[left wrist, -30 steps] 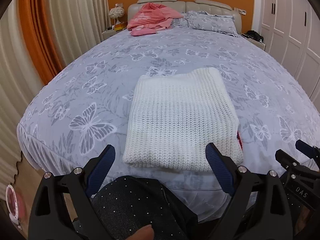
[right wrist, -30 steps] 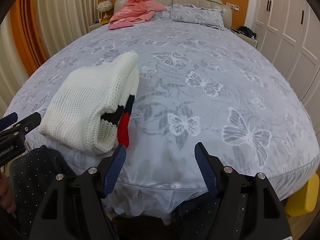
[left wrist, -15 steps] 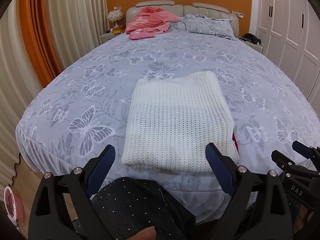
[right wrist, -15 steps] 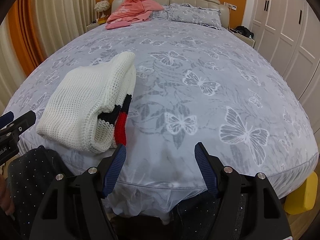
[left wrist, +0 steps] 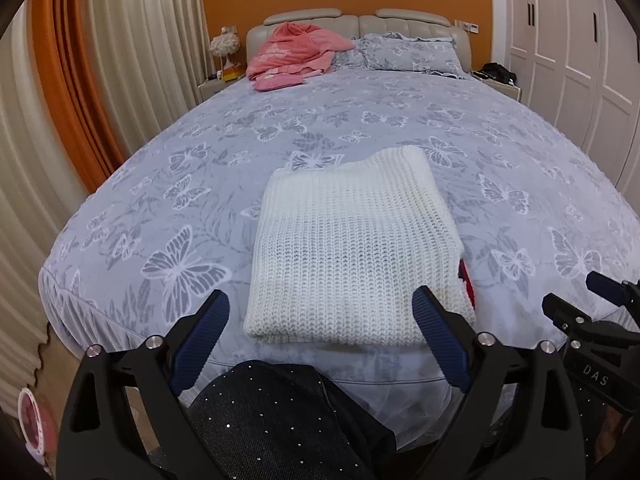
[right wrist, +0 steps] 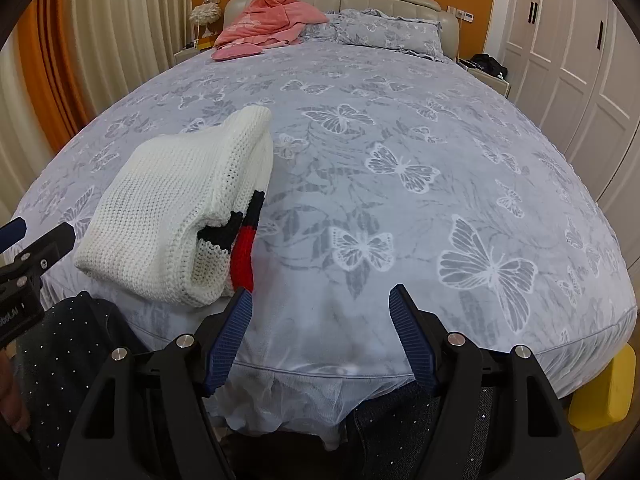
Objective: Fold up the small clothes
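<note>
My left tool (left wrist: 320, 332) sits with its two blue-padded fingers (left wrist: 202, 338) spread wide apart, holding nothing, pulled back off the foot of the bed (left wrist: 360, 128) and above a dark speckled trouser leg (left wrist: 276, 412). My right tool (right wrist: 320, 336) is the same, fingers apart and empty, hanging just past the bed's near edge; from the left camera I can see it off to the right side (left wrist: 592, 312), and from the right camera the left one pokes in at the left edge (right wrist: 28, 248). Straight ahead of the left tool lies the sweater (left wrist: 352, 256), a white knit folded into a neat rectangle, flat on the butterfly-print bedspread close to the foot of the bed. From the right camera the sweater (right wrist: 176, 216) sits to the left of my tool, and its open side shows a black band and a red band tucked among the folded layers. Further out, at the head of the bed, a pink garment (left wrist: 296, 52) is heaped against the padded headboard (left wrist: 412, 20), with a pillow (left wrist: 408, 52) in matching print beside it. Curtains (left wrist: 132, 52) hang to the left and white wardrobe doors (left wrist: 568, 40) stand to the right
</note>
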The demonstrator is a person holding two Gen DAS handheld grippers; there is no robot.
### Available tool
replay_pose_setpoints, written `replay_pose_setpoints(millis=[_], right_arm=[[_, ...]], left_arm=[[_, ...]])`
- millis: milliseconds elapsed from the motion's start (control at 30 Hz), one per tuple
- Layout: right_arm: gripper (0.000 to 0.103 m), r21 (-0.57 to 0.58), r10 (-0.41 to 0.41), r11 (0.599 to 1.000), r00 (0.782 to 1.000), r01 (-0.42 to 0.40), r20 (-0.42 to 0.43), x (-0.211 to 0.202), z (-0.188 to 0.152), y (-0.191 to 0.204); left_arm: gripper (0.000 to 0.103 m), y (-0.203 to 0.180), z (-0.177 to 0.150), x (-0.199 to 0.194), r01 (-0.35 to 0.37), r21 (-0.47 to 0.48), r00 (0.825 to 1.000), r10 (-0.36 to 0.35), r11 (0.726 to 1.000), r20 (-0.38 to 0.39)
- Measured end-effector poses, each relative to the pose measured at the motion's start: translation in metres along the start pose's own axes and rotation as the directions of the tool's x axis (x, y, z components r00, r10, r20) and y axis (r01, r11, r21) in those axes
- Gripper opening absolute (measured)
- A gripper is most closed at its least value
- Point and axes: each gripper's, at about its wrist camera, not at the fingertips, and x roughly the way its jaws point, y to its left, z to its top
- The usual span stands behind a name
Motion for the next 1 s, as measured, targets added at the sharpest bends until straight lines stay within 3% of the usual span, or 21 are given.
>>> replay_pose_setpoints(millis=[267,1000], right_arm=[[0.069,-0.001,0.001,1.0,1.0,-0.001,0.0,0.0004,0.0001,-0.0006],[0.069,0.001,-0.003,1.0,1.0,0.003,0.001,-0.0003,-0.0001,0.0018]], left_arm=[[0.097,-0.001,0.0,0.0028,0.008,0.003,1.0,-0.008,1.0,-0.013],[0.098,-0.0069,-0.0037,0.002,0.021,0.008,1.0,-0.021,1.0,-0.01]])
